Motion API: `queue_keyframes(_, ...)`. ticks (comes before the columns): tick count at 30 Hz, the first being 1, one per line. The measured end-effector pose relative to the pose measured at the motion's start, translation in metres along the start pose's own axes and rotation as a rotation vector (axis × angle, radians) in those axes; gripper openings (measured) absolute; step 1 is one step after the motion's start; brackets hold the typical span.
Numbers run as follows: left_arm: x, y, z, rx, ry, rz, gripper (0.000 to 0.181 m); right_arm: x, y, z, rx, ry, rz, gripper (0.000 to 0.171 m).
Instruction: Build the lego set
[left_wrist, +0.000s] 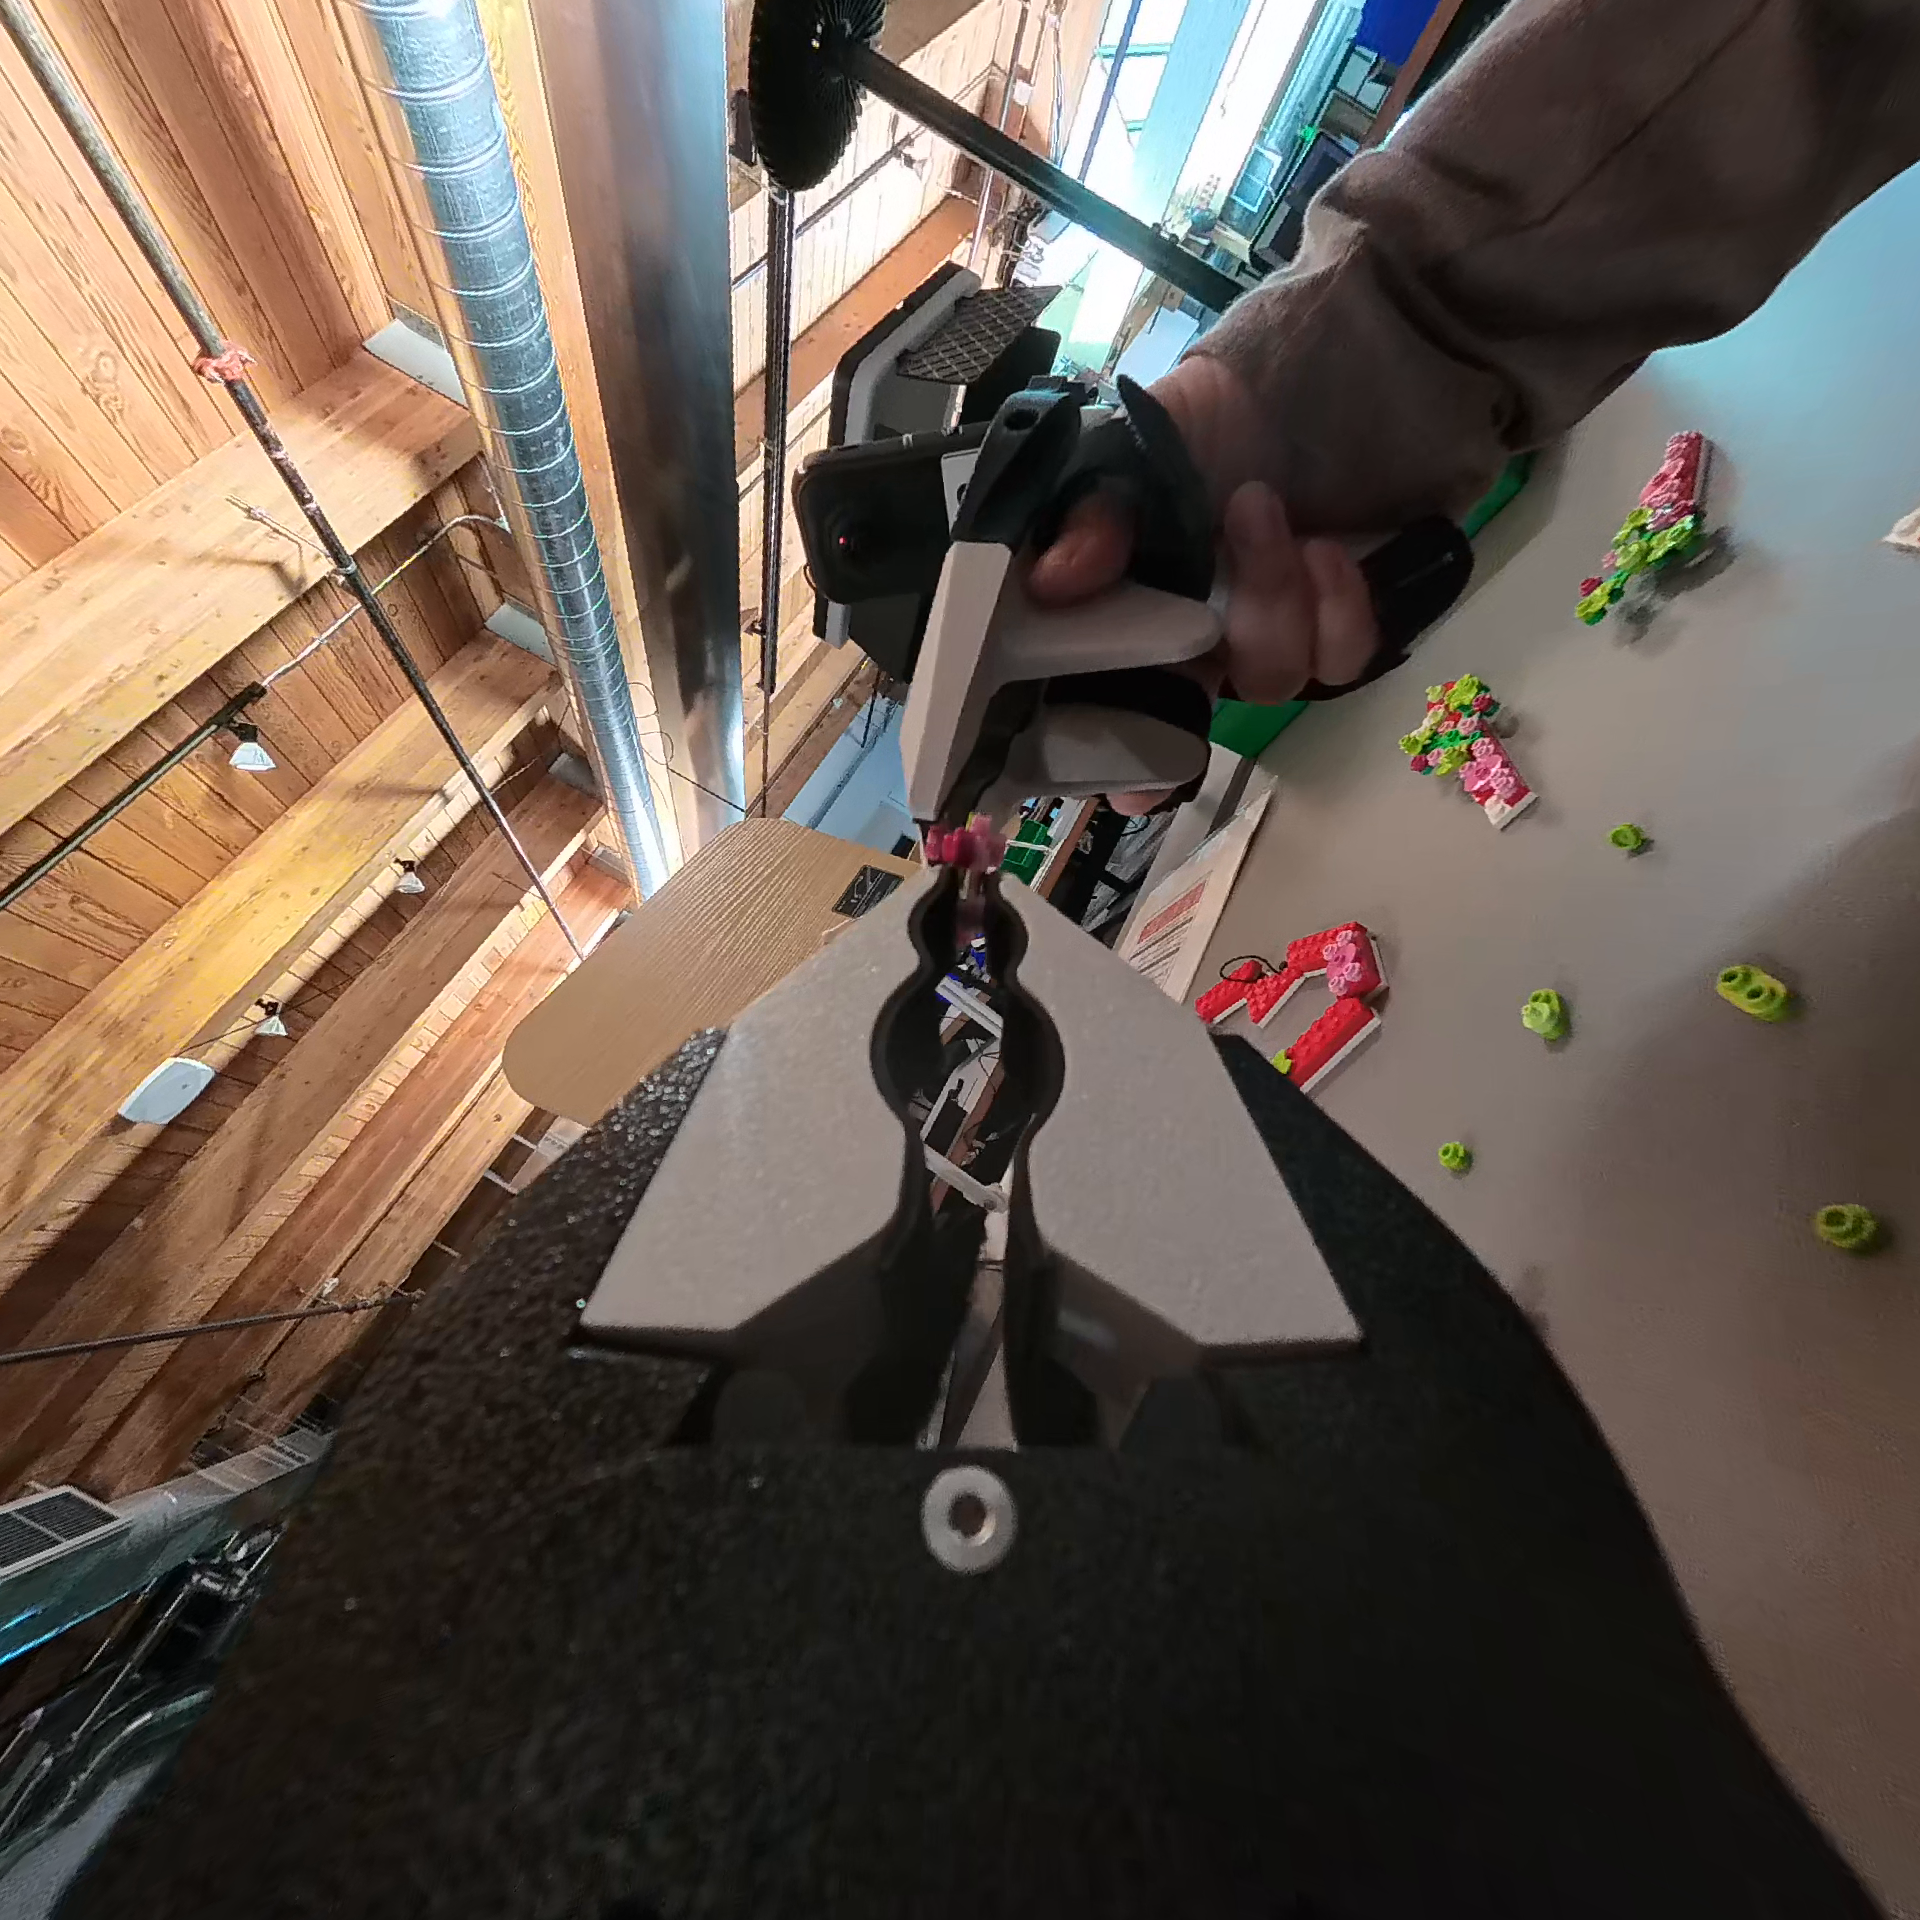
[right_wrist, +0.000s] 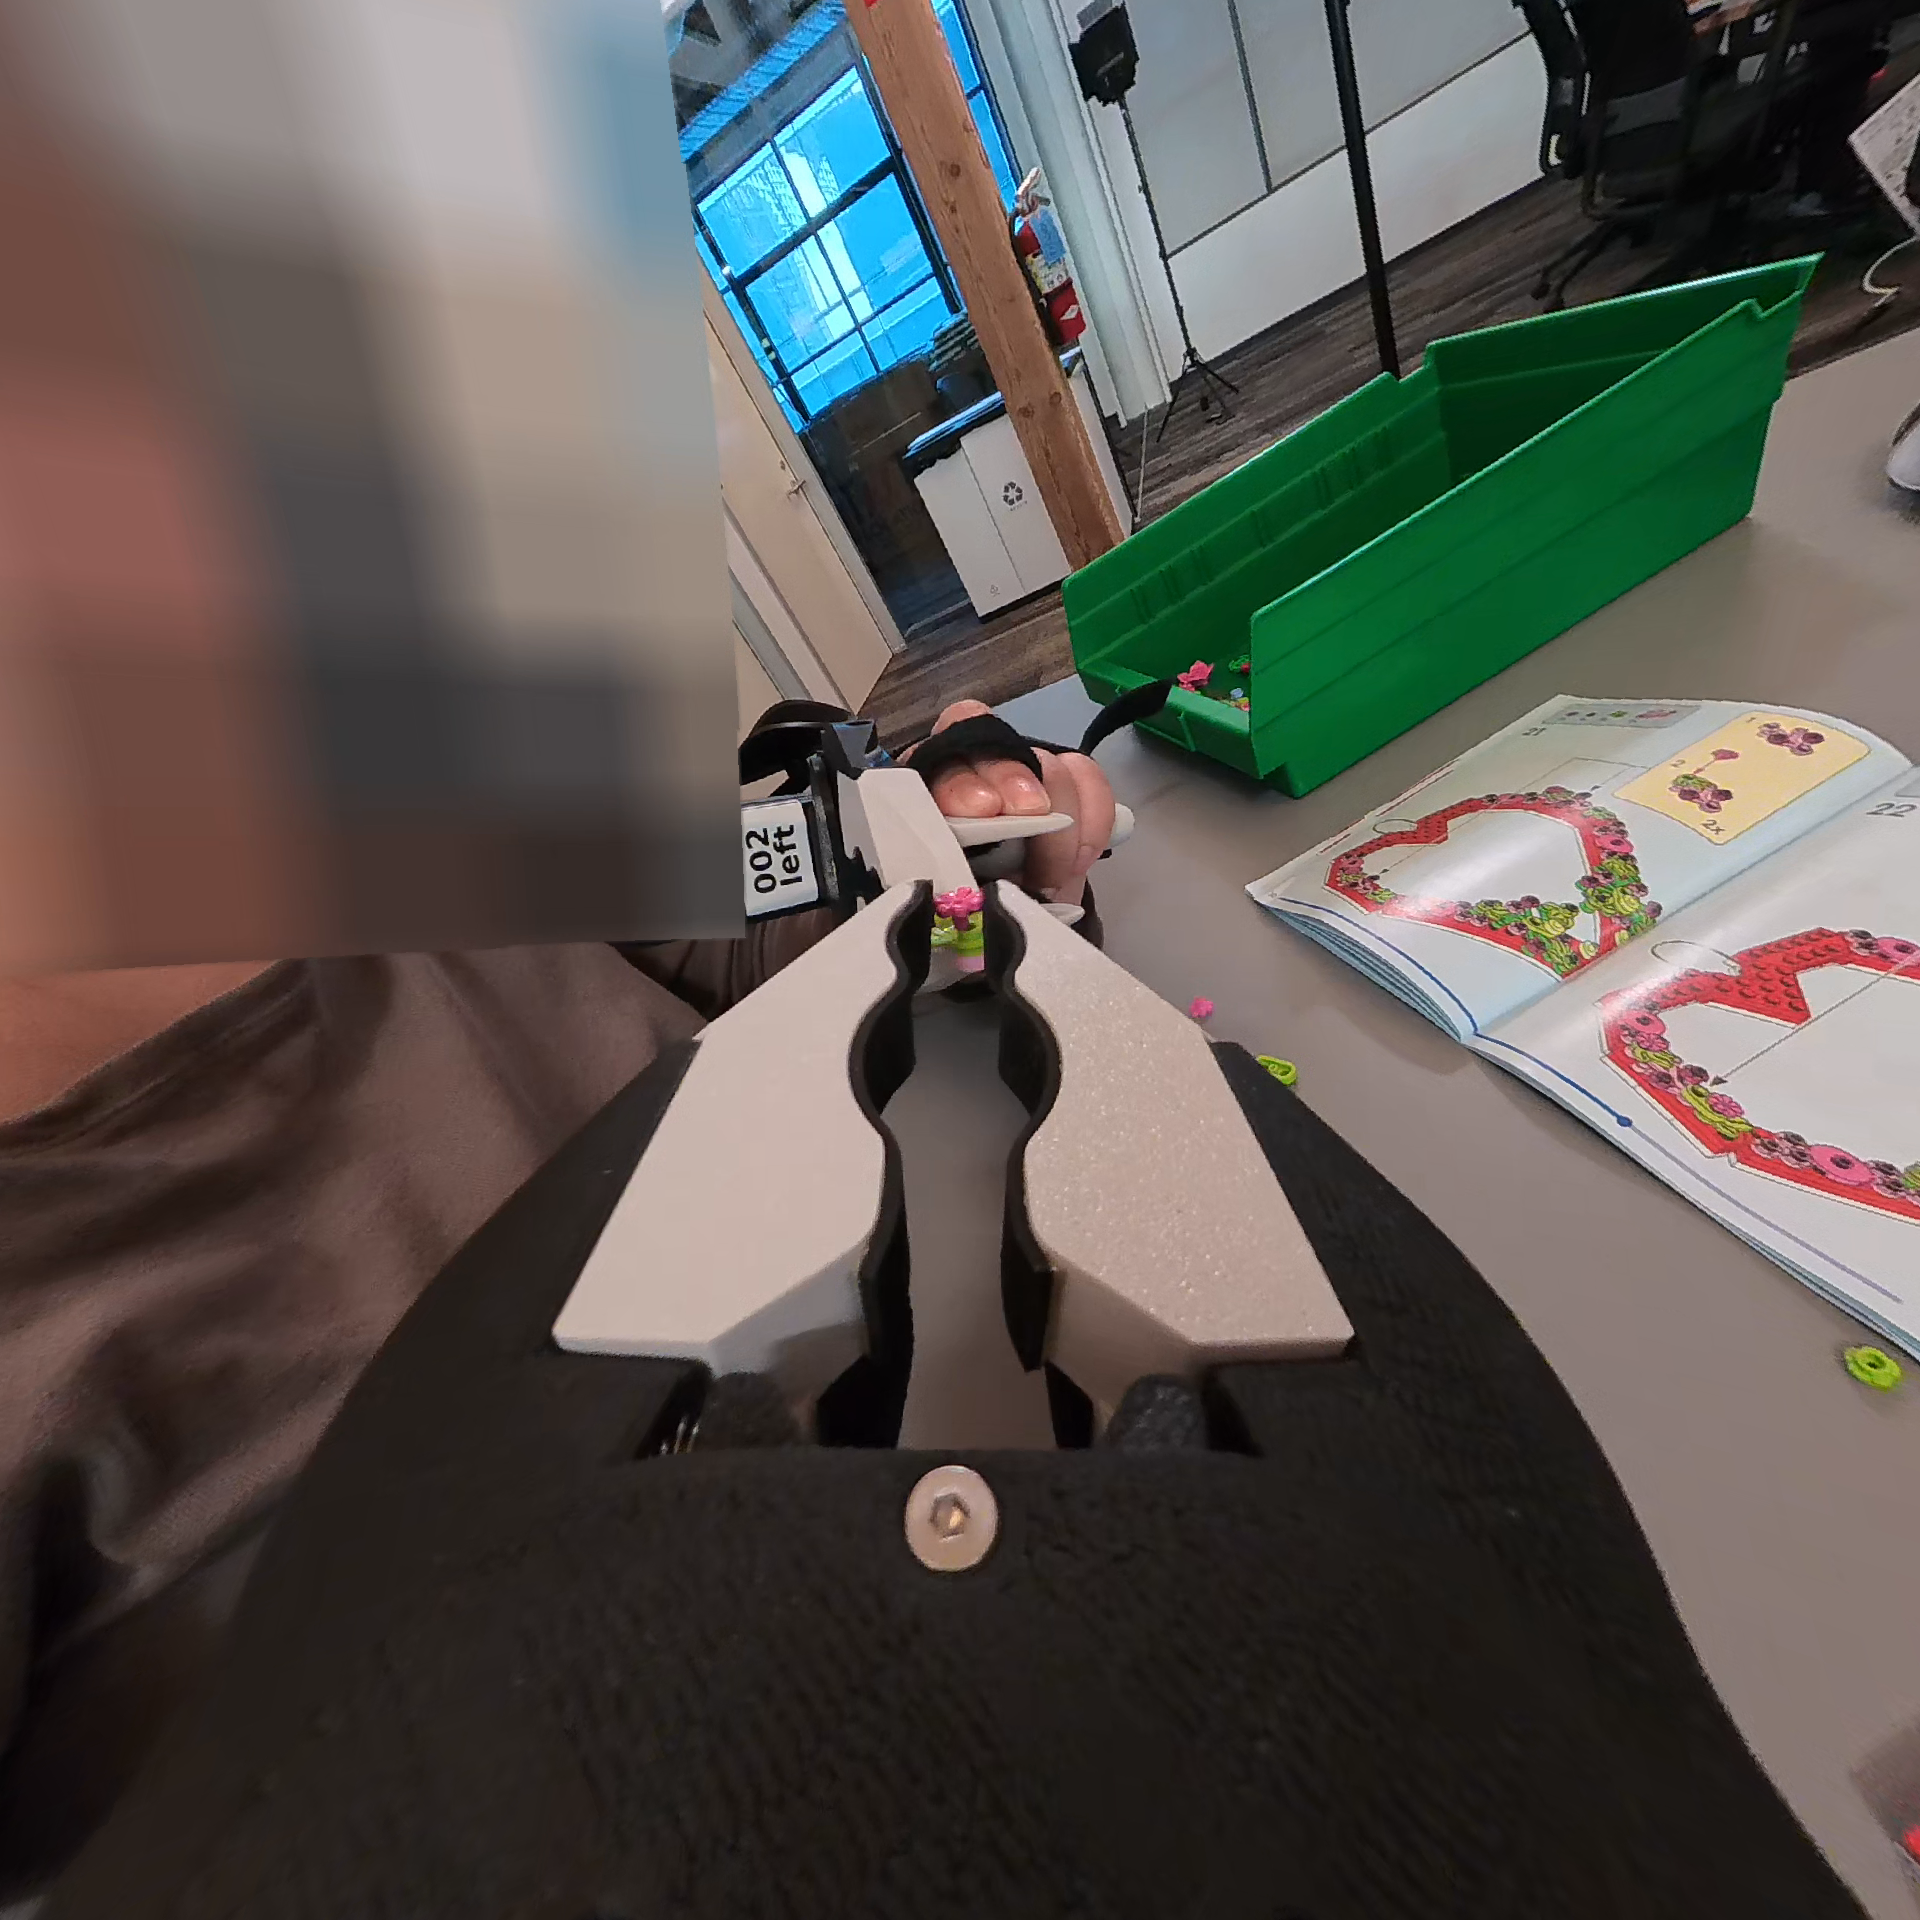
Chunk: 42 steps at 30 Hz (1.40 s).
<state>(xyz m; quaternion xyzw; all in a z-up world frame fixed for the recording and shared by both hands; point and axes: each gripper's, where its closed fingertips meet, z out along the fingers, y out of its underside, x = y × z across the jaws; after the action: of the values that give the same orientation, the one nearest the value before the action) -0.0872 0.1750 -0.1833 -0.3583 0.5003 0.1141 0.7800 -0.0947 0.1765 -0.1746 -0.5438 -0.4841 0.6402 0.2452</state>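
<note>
— Closest to us is the left claw (left_wrist: 961, 883), grey fingers lined in black, tips pinched on a tiny stack of plastic lego: a lime green leaf piece on a pale pink stud. See it?

— Yes, held up in the air between both tools. And the right claw (right_wrist: 961, 904) has its tips nearly together around the small magenta flower piece (right_wrist: 957, 906) that tops the lime bit (right_wrist: 961, 938). Whether it truly grips or only brackets it, I'd say grips, but it's a close call.

— How will that thing handle, do you think?

— Featherlight, hard, smooth plastic. Likely to pop sideways if squeezed off-centre. I'd hold the stack low by its flat sides and press the flower straight down onto its stud.

— What else is about?

— On the grey table (left_wrist: 1662, 1351): a red brick section with pink flowers (left_wrist: 1309, 987), two more flowered sections (left_wrist: 1470, 753) further off, and loose lime green round pieces (left_wrist: 1754, 990) scattered beside them. From the other side you see an open instruction booklet (right_wrist: 1621, 966) and a green plastic bin (right_wrist: 1455, 540) with a few pieces inside.

— Anything in the way?

— Not really. The two claws crowd each other, tip to tip, and a person's sleeve (left_wrist: 1558, 239) hangs above the table. A dropped piece would land among the loose ones.
</note>
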Motion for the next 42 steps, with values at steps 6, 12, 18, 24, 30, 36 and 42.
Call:
queue_keyframes(6, -0.0004, -0.0009, -0.0001, 0.005, -0.004, -0.007, 0.001, 0.0004, -0.0005, -0.0010, -0.007, 0.023, -0.051, 0.008)
queue_keyframes(12, -0.0005, -0.0021, -0.0003, 0.007, -0.005, -0.001, 0.001, -0.0007, -0.0005, -0.0016, 0.001, 0.012, -0.042, 0.008)
queue_keyframes(18, -0.0002, -0.0019, -0.0001, 0.006, -0.004, -0.002, 0.001, -0.0008, 0.0004, -0.0004, 0.002, 0.007, -0.038, 0.008)
queue_keyframes(24, 0.0000, -0.0014, 0.0001, 0.002, -0.004, -0.003, 0.002, -0.0005, 0.0017, -0.0012, -0.008, 0.008, -0.059, 0.008)
queue_keyframes(30, -0.0018, -0.0016, -0.0006, 0.003, -0.017, -0.005, 0.001, -0.0017, 0.0012, -0.0006, -0.021, 0.010, -0.085, 0.008)
queue_keyframes(36, -0.0066, -0.0009, -0.0017, -0.005, -0.039, 0.000, 0.002, -0.0013, -0.0022, 0.0012, -0.006, 0.010, -0.072, 0.008)
queue_keyframes(42, -0.0036, -0.0042, -0.0016, 0.001, -0.038, 0.018, 0.001, -0.0049, 0.0010, 0.0046, -0.015, -0.015, -0.053, 0.008)
